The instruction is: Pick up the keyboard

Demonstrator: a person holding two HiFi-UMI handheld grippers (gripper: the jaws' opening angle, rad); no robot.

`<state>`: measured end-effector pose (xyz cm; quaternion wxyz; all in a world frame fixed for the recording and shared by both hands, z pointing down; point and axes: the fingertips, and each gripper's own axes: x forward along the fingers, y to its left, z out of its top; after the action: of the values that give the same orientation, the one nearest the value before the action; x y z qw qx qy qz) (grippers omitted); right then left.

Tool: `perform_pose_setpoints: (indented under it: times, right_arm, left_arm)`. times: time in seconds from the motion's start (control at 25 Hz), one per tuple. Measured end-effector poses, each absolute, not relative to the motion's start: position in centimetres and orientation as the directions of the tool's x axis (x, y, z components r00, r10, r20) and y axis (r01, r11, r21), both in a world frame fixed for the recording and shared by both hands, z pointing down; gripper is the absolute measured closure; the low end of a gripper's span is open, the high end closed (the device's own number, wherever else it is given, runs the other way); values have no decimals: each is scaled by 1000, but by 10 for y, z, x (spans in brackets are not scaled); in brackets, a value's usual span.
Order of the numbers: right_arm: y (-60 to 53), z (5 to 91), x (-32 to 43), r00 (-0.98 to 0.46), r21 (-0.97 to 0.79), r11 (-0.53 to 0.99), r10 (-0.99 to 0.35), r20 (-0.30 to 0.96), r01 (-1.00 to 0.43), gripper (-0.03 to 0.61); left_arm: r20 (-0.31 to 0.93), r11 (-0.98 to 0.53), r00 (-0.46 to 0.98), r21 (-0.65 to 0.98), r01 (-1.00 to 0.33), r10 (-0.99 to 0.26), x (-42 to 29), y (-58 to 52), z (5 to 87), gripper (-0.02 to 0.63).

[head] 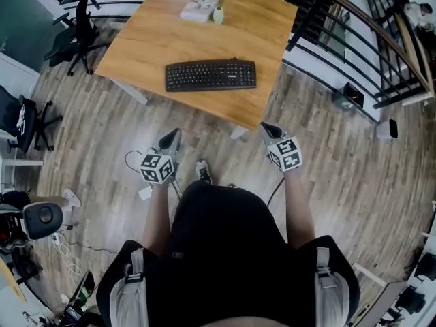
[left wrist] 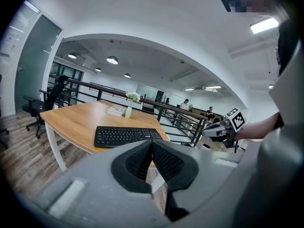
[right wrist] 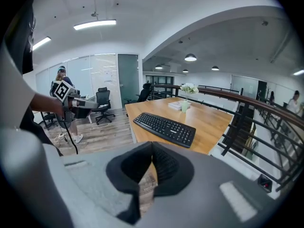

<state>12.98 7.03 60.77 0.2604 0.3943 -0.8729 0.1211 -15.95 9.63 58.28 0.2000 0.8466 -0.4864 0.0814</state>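
The black keyboard (head: pixel 210 75) is laid lengthwise left-to-right on the wooden counter (head: pixel 150 39) at upper middle of the frame, straight above the left tool (head: pixel 173 135) and right tool (head: pixel 267 127), which are held squeezed fully together on nothing, about equally far off, and no label on it can be read tbh.

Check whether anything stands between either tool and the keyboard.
Nothing visible does. The keyboard lies near the front edge of the table; the left tool and right tool, both shut and empty, hang over floor short of it. The vase and book stand beyond the keyboard.
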Motion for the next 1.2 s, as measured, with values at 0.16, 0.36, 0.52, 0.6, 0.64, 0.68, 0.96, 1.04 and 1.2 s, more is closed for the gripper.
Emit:
perform_pose_setpoints:
  times: [0.16,0.36,0.52,0.6,0.64,0.68,0.96,1.04,1.2]
  right_arm:
    - [54,608,122,-538,-7,641,-637,553,-767,574]
    - [31,613,111,-511,-8,610,-657,554,-792,574]
    - [16,616,104,-485,-4,580,-677,553,-814,574]
    - [10,617,101,-471,-2,563,-689,551,-826,574]
    - [7,618,99,-466,-3,556,-694,549,-831,574]
    - [4,618,97,-462,-3,550,-698,547,-835,574]
    - [-1,622,95,-461,3,549,-704,541,-836,574]
    - [-3,621,102,-462,1,550,-702,542,-835,574]
    - [-10,613,123,-471,-8,553,-703,533,-833,574]
  left_arm:
    - [337,-463,526,254,-849,-780,-171,72,581,602]
    - [340,-491,549,247,-835,-764,-187,35,582,603]
    - [338,-523,575,241,-818,-745,-196,10,583,603]
    - [336,-539,588,236,-809,-736,-200,-1,583,603]
    - [335,-545,593,233,-805,-732,-203,-6,583,602]
    - [334,-549,596,231,-803,-730,-205,-10,583,602]
    - [334,-543,586,221,-810,-738,-212,-28,584,602]
    - [334,-532,577,224,-817,-745,-208,-27,582,603]
    - [332,-509,556,223,-831,-762,-195,-25,577,602]
